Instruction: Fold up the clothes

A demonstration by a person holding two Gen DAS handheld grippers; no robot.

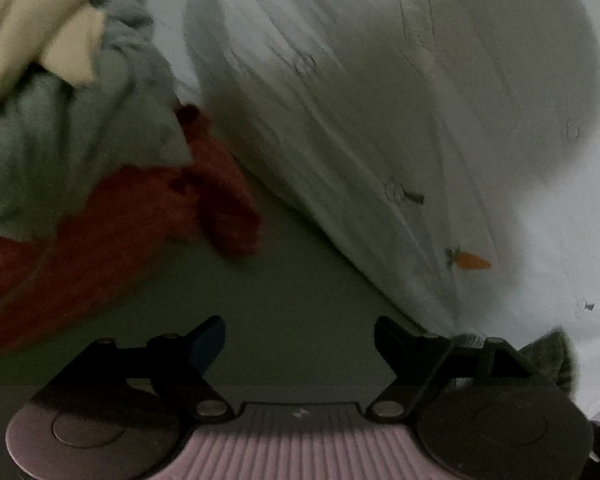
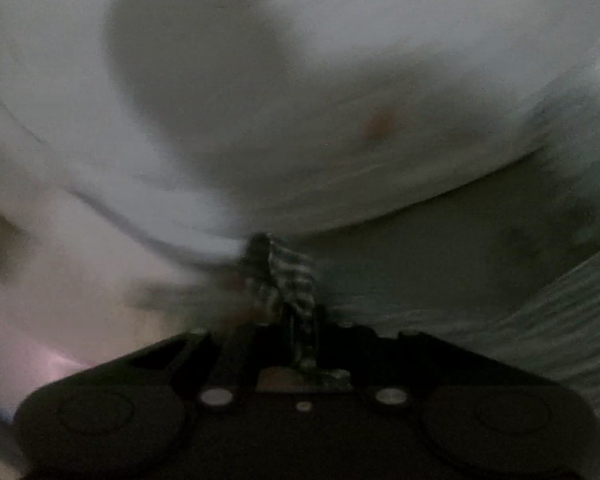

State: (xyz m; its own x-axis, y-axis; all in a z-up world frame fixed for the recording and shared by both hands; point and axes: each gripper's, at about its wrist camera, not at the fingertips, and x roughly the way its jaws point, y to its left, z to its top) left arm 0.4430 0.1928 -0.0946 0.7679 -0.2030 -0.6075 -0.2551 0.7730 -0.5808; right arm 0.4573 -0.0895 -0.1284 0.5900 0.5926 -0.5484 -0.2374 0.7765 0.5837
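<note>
Two grippers are at work on a white garment point(image 1: 380, 100). In the left wrist view, the left gripper point(image 1: 300, 344) has its jaws spread wide with nothing between them, above a dull greenish surface point(image 1: 292, 280). The white cloth, printed with a small orange carrot point(image 1: 474, 261), lies to the right; a red garment point(image 1: 140, 216), a grey-green one point(image 1: 80, 140) and a cream one point(image 1: 28, 20) are heaped at left. In the right wrist view, blurred, the right gripper point(image 2: 278, 320) is pinched tight on a bunched edge of the white garment point(image 2: 260, 80), with a scrap of checked fabric point(image 2: 292, 276) at the fingertips
</note>
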